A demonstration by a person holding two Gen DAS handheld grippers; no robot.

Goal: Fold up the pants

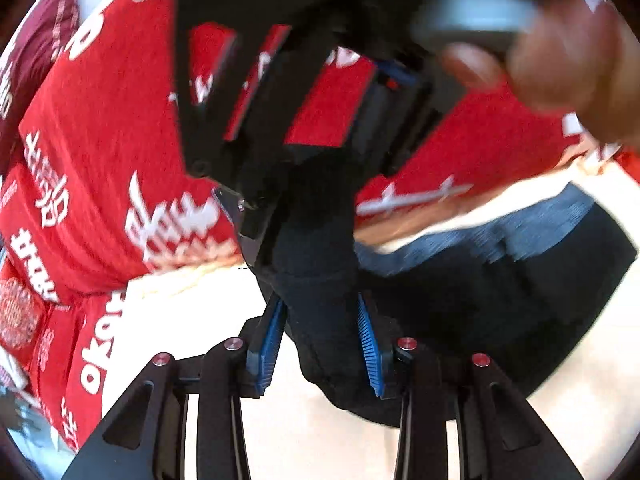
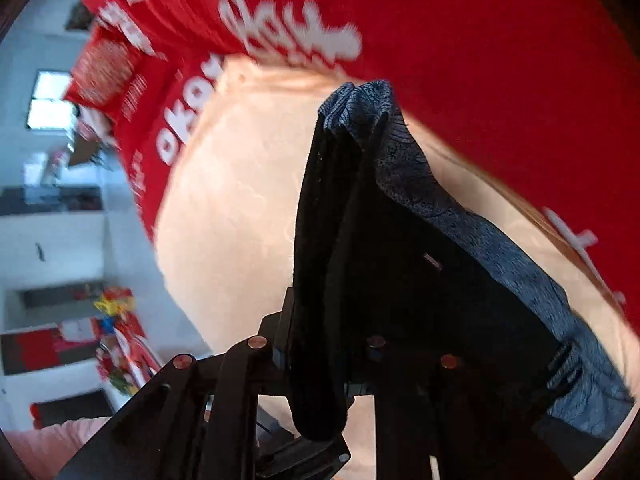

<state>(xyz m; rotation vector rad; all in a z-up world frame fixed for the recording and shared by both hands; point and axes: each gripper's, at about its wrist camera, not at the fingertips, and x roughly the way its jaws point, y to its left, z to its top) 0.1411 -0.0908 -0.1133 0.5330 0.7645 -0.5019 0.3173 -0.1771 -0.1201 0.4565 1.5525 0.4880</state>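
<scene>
We see our left gripper [image 1: 322, 344] clamped on the dark pants [image 1: 460, 280], right gripper [image 2: 320, 364] pinching them too, cream tabletop [image 2: 240, 200], red printed cloth [image 2: 480, 60], white room walls [image 2: 60, 248].

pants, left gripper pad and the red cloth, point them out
pants [image 2: 400, 264], right wrist view, on the dark fabric below the grey waistband
blue pad [image 1: 267, 344], left wrist view, on the ribbed face of the left gripper's finger
red printed cloth [image 1: 100, 120], left wrist view, on plain red between the white characters
</scene>
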